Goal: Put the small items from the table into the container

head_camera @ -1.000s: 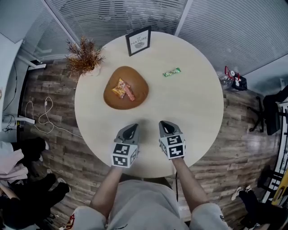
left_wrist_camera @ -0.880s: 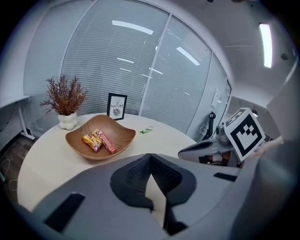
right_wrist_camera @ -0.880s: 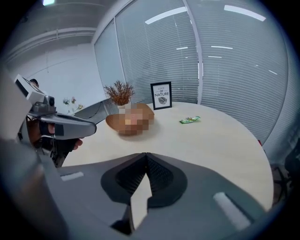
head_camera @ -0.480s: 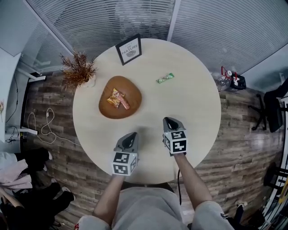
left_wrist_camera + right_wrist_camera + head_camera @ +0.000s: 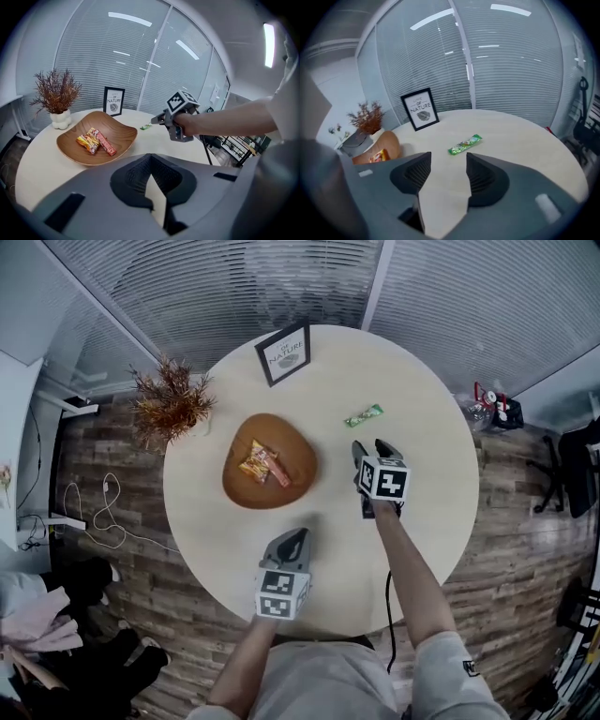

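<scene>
1. Green foil-wrapped snack bar (image 5: pixel 363 415) lies flat on the round pale surface (image 5: pixel 216 531), a little ahead of my right tongs (image 5: pixel 371 448) and slanted across their line. Nothing touches it.
2. My right tongs are opening, with only bare surface between the jaws. I would let them spread wider than the bar's narrow side before lowering.
3. To take it well, I judge I should roll the wrist so the jaws straddle the bar across its width, near its middle. Then I would bring the tips down close to the surface and close gently, since a thin wrapper may skid away or crumple.
4. My left tongs (image 5: pixel 292 538) are closed tip to tip and hold nothing. They sit over the near part of the surface, well clear of the right tongs' path.
5. The brown wooden bowl (image 5: pixel 244 488) sits ahead of my left tongs and to the left of my right tongs.
6. It holds a yellow-orange snack packet (image 5: pixel 253 463) and a red snack bar (image 5: pixel 277 470), side by side near the middle. The bare wood around them leaves room for the green bar.
</scene>
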Tool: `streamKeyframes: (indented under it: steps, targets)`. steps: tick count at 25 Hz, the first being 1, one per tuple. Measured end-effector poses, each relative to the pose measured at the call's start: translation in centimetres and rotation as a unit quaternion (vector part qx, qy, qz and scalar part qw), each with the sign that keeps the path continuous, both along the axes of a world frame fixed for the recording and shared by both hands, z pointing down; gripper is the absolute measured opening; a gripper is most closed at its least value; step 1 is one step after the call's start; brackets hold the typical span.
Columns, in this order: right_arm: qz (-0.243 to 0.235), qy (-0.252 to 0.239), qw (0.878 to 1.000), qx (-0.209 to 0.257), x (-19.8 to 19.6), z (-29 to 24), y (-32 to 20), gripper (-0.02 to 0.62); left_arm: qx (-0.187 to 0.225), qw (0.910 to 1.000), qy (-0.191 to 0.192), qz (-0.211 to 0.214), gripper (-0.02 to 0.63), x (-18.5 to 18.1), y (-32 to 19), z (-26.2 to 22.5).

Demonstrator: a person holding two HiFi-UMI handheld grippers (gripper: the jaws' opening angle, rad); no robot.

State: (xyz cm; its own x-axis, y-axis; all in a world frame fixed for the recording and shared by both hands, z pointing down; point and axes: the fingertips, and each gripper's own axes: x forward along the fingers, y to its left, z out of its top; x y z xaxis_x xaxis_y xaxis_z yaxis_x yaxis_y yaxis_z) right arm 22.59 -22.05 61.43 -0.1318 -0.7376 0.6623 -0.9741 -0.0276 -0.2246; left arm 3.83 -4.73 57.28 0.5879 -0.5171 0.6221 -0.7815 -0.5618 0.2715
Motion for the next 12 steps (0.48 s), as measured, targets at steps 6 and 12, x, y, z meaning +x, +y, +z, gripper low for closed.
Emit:
streamKeyframes:
  steps: [6,12]
  targets:
    - [0.142,-0.023,0.989,-0.036,4.5,3.5,-5.4,0.293,0.003,0.9998,0.009,0.018,0.005,-0.1,-1.7,-0.6]
    - [0.193,-0.058,0.978,-0.056,6.0,6.4,-8.2,0.293,-0.017,0.9998,0.008,0.010,0.005,-1.3,-2.8,1.4]
